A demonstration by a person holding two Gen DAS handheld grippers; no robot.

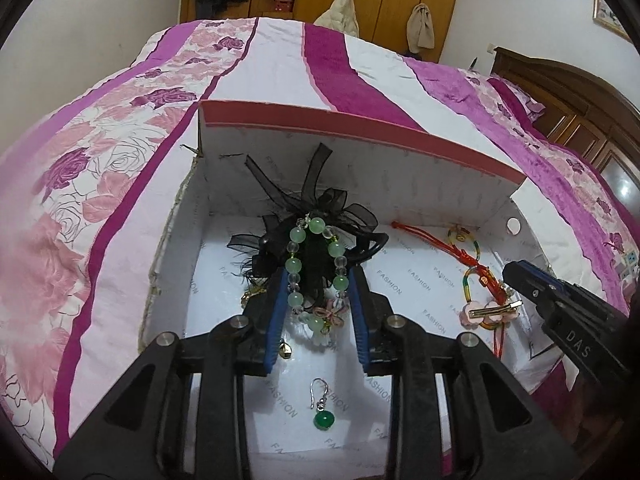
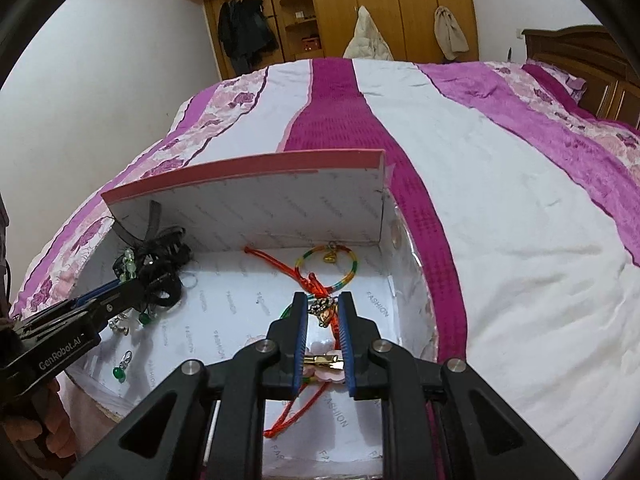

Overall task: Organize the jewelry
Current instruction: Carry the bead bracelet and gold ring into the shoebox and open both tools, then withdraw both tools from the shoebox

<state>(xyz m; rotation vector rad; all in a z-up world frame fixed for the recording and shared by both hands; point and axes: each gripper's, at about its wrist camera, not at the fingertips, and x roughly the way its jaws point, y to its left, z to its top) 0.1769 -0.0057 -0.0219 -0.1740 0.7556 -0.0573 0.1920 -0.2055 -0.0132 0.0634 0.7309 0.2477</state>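
Observation:
An open white box (image 1: pixel 360 160) lined with "FASHION" paper sits on the bed and holds jewelry. My left gripper (image 1: pixel 319 280) is open around a green bead bracelet (image 1: pixel 296 266) lying on a black ribbon hair bow (image 1: pixel 320 200). A green drop earring (image 1: pixel 323 416) lies below it. My right gripper (image 2: pixel 323 308) is partly open, its fingers on either side of a pink flower hair clip (image 2: pixel 326 360) with a gold bar, not visibly clamped on it. A red cord with a rainbow ring (image 2: pixel 344 276) lies beyond; it also shows in the left wrist view (image 1: pixel 466 254).
The box (image 2: pixel 280 208) rests on a pink, purple and white bedspread (image 2: pixel 480 180). The raised lid forms the far wall. A second green earring (image 2: pixel 120 372) lies at the box's left. Wooden wardrobes (image 2: pixel 380 0) and a headboard (image 2: pixel 580 52) stand behind.

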